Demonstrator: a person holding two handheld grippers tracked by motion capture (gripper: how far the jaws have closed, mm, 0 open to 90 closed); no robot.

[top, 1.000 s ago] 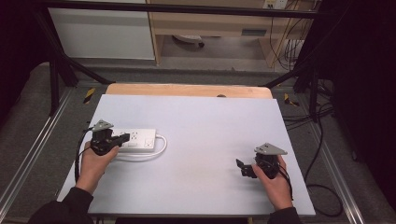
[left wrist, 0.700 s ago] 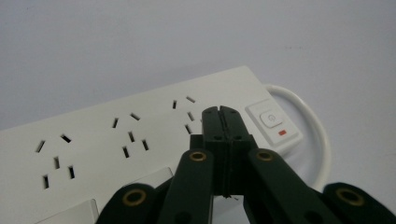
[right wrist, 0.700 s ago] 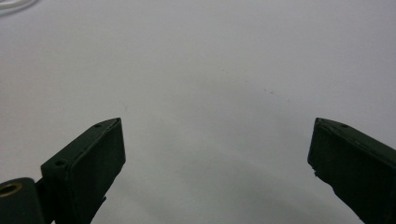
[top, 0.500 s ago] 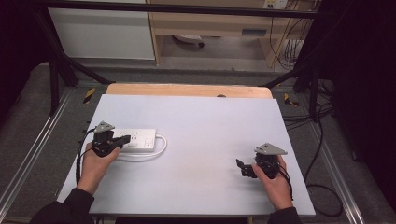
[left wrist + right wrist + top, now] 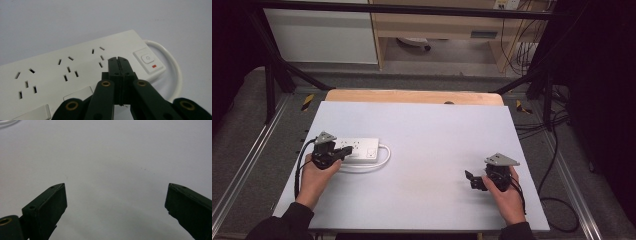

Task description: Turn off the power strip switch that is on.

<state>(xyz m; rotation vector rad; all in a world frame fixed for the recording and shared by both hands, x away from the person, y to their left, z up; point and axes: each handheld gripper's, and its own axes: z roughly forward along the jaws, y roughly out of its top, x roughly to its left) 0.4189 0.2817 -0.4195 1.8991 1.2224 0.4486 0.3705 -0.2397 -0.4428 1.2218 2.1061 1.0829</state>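
2 grippers are at the table, and the job looks barely begun. The power strip (image 5: 357, 148) lies flat near the left edge of the white table (image 5: 432, 130), its white cable (image 5: 382, 159) curling round its right end. The left gripper (image 5: 343, 151) hangs over the strip with its jaws pressed together and nothing between them. In the left gripper view the closed tips (image 5: 118, 62) sit just above the sockets (image 5: 68, 68), a little short of the switch (image 5: 148, 59) with its red mark at the strip's end. My guess is that pressing that switch is the work in hand, and the tips do not yet touch it. The right gripper (image 5: 472, 179) rests well apart on the bare right side, jaws spread wide and holding nothing. Everything that matters is left to do.
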